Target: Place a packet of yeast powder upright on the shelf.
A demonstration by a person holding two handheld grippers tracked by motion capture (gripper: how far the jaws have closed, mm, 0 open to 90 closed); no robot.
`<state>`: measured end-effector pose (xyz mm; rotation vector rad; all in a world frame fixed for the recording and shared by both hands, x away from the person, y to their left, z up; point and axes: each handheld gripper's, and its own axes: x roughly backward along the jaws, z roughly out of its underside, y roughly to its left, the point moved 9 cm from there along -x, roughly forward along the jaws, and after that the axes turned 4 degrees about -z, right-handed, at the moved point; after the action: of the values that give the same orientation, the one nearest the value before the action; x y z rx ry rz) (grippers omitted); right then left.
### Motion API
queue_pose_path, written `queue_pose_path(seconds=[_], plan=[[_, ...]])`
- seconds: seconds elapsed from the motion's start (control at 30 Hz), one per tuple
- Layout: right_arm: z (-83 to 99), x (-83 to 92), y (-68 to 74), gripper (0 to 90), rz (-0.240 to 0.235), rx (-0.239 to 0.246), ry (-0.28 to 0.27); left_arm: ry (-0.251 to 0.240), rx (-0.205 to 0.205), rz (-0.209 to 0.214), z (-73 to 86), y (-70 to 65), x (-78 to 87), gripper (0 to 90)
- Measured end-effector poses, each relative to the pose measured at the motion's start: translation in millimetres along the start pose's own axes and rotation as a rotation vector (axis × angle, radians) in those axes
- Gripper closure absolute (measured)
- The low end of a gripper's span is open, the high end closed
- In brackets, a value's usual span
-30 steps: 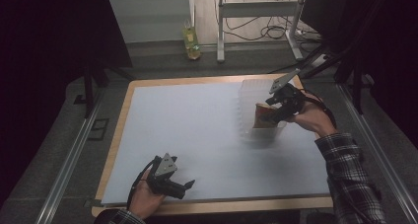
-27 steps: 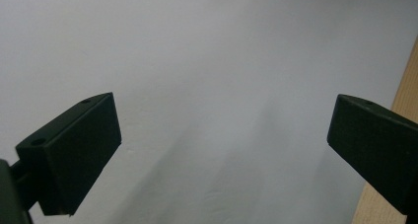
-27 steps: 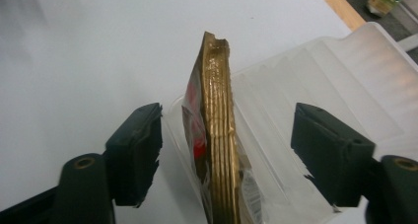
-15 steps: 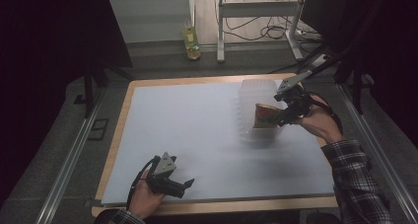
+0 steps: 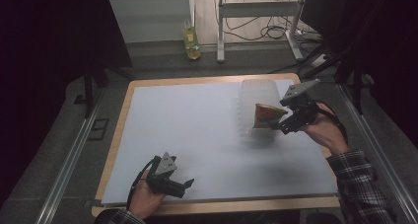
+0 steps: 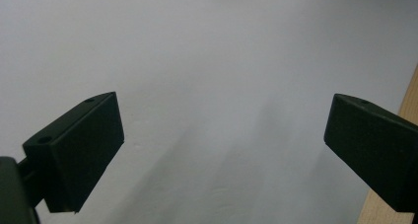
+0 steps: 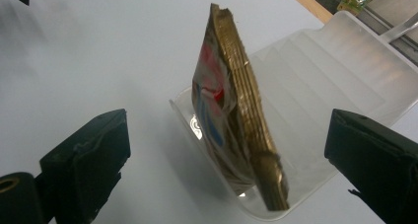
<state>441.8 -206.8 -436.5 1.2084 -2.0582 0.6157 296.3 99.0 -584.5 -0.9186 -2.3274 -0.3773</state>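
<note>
A gold-edged snack pouch (image 5: 267,115) (image 7: 231,100) with red and blue print stands on edge in the near end of a clear plastic container (image 5: 257,92) (image 7: 328,73). My right gripper (image 5: 283,124) (image 7: 226,132) is at the pouch's right side. Its jaws have just been opening and stand wide, with the pouch in the gap between them and neither pad touching it. My left gripper (image 5: 186,186) (image 6: 222,130) rests low at the table's front left, open, with nothing but the white sheet between its jaws.
A white sheet (image 5: 197,120) covers the wooden board (image 5: 129,98), whose edge shows in the left gripper view (image 6: 411,100). Metal rails (image 5: 69,160) run along both sides. On the floor behind stand a yellow-green bottle (image 5: 191,41) and a metal frame (image 5: 256,9) with cables.
The right gripper's jaws have spread apart and let go of the pouch, and the hand has drawn a little to the right. The pouch stays in the container. The left gripper has not moved.
</note>
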Motion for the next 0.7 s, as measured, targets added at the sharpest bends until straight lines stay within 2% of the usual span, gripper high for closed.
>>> queue_pose_path(seconds=[0.2, 0.7], plan=[[6.3, -0.9, 5.1, 1.2, -0.003, -0.02, -0.024, 0.001, -0.003, 0.001, -0.1, -0.9, -0.4, 1.7], [24.3, 3.2, 16.3, 0.0, 0.028, -0.049, -0.06, 0.009, -0.033, -0.027, 0.3, 1.1, -0.8, 2.9]])
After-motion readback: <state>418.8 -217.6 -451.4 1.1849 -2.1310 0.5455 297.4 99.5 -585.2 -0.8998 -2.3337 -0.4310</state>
